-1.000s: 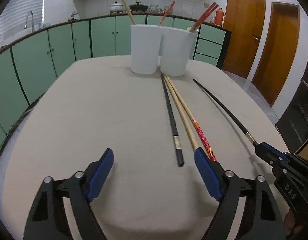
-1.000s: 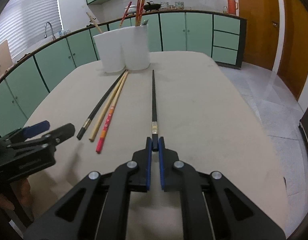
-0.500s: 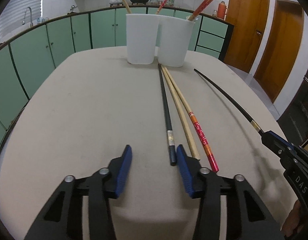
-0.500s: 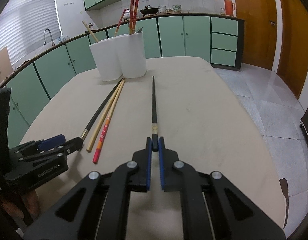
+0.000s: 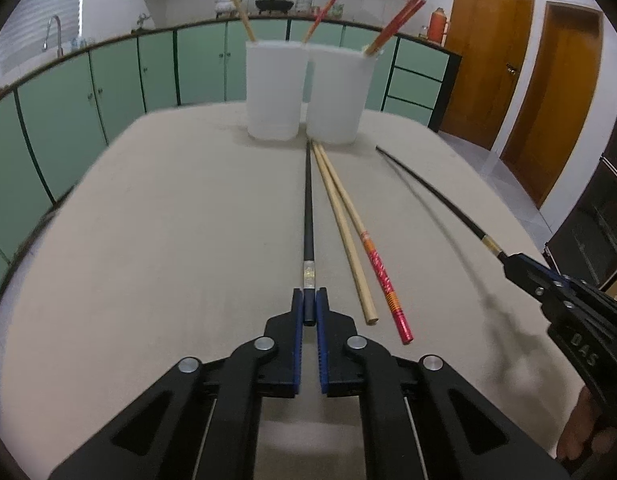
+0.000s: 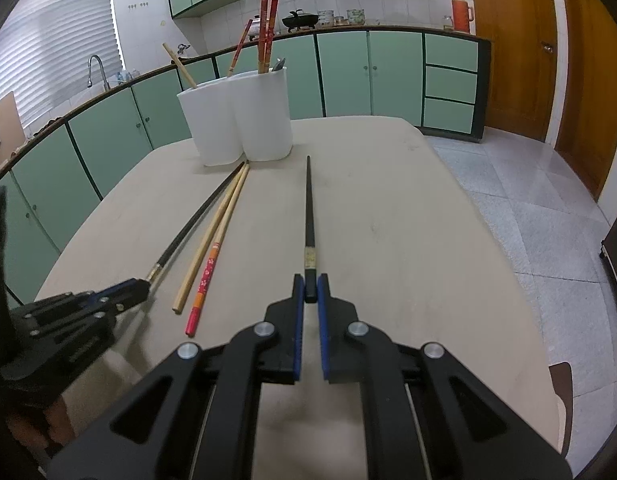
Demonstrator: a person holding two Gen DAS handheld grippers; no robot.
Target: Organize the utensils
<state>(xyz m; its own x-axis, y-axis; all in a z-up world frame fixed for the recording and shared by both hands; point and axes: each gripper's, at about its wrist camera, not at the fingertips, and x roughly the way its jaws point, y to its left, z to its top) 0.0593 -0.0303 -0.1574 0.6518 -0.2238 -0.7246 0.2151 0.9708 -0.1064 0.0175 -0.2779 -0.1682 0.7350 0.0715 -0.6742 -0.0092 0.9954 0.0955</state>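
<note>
Now my left hand-held gripper [image 5: 309,307] has just closed on the black chopstick [image 5: 308,216] lying on the table [image 5: 168,220], matching my right hand-held gripper [image 6: 310,289], already clamped on its twin [image 6: 309,208], so both can go to the white holder [image 5: 304,92].

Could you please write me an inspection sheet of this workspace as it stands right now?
Surface: beige table, bare apart from the items below.
Job's things: two black chopsticks, one in each gripper; plain wooden chopstick and red-patterned chopstick lie side by side between them; white twin holder at the far end, already holding several chopsticks.
Clutter: nothing seen.
Grippers: left gripper has just closed on the left black chopstick; right gripper is shut on the right black chopstick. Both grip the butt ends.
Cables: nothing seen.
Surroundings: green cabinets, sink tap, wooden doors, tiled floor.
</note>
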